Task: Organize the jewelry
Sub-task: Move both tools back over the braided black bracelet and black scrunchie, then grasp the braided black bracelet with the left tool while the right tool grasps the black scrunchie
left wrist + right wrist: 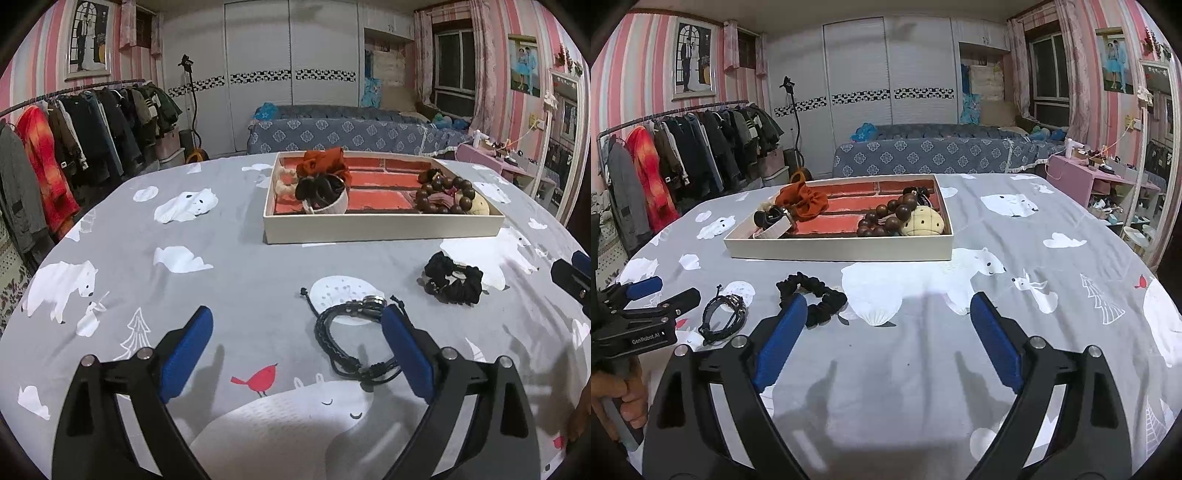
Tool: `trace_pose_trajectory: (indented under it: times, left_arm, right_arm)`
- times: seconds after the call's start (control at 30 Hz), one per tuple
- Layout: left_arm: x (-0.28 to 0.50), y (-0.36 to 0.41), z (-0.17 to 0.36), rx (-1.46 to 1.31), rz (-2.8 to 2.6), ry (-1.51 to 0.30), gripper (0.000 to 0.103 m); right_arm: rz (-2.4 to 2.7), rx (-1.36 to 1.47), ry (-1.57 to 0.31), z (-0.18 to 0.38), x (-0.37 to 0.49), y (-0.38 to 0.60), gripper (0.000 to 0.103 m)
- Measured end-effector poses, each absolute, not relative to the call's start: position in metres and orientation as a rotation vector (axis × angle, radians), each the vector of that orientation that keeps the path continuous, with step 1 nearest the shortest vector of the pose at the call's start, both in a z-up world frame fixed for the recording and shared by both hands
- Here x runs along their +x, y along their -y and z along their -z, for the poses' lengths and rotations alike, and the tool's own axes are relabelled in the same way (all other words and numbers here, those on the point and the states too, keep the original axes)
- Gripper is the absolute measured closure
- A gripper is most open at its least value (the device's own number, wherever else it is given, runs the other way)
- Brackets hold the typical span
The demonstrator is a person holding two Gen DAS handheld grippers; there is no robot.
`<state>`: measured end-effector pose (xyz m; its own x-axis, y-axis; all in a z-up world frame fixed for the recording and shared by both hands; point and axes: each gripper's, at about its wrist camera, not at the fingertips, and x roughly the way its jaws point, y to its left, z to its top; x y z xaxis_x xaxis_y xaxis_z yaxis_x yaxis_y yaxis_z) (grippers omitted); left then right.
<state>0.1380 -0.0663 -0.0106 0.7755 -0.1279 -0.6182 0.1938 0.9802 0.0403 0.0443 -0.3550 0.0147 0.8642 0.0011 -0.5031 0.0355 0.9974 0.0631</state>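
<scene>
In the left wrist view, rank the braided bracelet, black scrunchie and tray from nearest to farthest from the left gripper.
1. Braided bracelet, beside the left gripper's right finger.
2. Black scrunchie, farther right on the cloth.
3. Tray, straight ahead, beyond both.

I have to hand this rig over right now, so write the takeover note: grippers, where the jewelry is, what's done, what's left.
Left gripper: open, empty, just above the cloth; its right finger sits beside the black braided bracelet.
Right gripper: open, empty; its left finger overlaps the black scrunchie in its own view.
Tray: already holds the orange scrunchie, a dark hair tie with a white band, the brown bead bracelet and a cream plush piece.
Done: those pieces are in the tray.
Left: the braided bracelet and black scrunchie lie on the bedspread in front of the tray.
</scene>
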Motion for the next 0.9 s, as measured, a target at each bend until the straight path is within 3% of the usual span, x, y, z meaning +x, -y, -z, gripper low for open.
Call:
trace_pose_trajectory:
  times: [0.9]
  left_arm:
    - [0.146, 0.064, 0.026, 0.120, 0.154, -0.781, 0.012]
  right_arm:
    - [0.018, 0.110, -0.535, -0.014, 0.046, 0.361, 0.014]
